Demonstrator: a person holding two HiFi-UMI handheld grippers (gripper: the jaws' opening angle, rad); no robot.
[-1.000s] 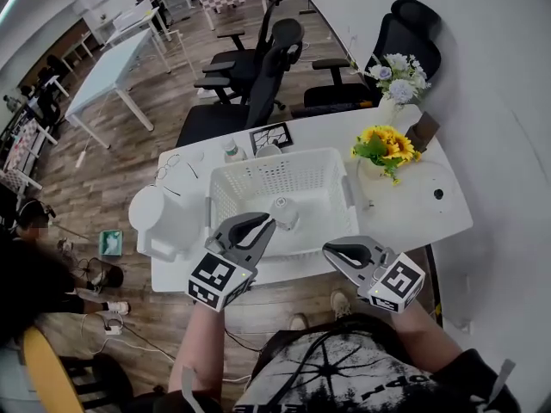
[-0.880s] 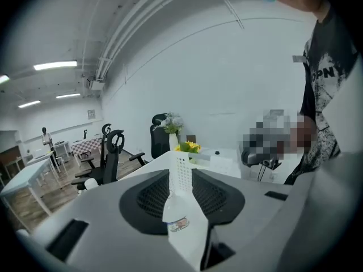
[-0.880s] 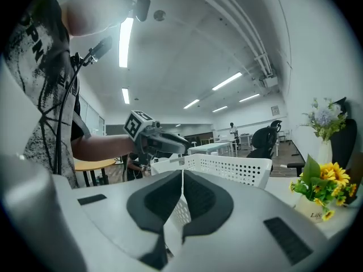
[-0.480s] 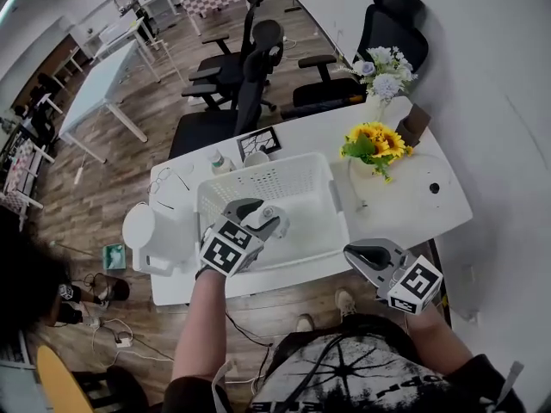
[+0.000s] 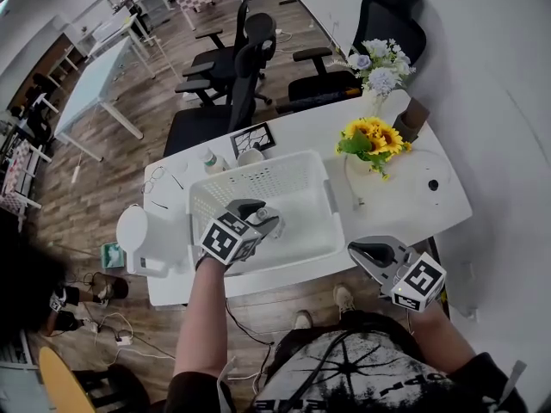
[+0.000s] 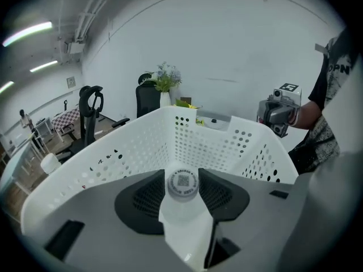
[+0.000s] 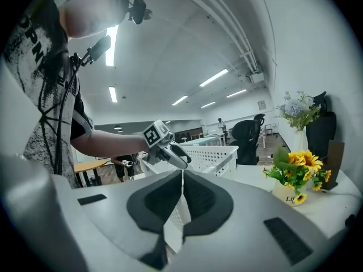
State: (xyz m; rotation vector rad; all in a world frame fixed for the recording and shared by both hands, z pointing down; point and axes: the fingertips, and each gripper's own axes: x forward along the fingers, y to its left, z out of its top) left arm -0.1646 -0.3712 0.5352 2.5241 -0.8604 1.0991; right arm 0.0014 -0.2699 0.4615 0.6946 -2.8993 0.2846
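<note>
The left gripper view looks straight down on the bottle [image 6: 182, 183]: its grey cap, printed with a small square code, sits between the two pads, and the left gripper [image 5: 263, 217] has its jaws closed in against the bottle, with perforated basket walls rising on every side. The head view hides that cap detail. Instead it shows the white basket [image 5: 258, 169] standing mid-table, with the bottle left of the basket's centre and toward its near wall. The right gripper view alone gives the side-on look, with the person's forearm [image 7: 108, 143] reaching over the basket rim. The right gripper [image 5: 362, 250] has its jaws pressed together with nothing between them, and it hangs off the near edge of the table [image 5: 409, 213], to the right of the basket. The basket floor lies open to the right of the bottle, while the near wall is just beside the left gripper. A strip of bare tabletop runs between the basket and the sunflowers [image 5: 375, 139]. A white jug [image 5: 136, 231] stands close against the basket's left side. A second ago the left gripper hovered outside the near rim with its jaws together and the bottle lay alone; the right gripper has drifted slightly right, its jaws unchanged.
</note>
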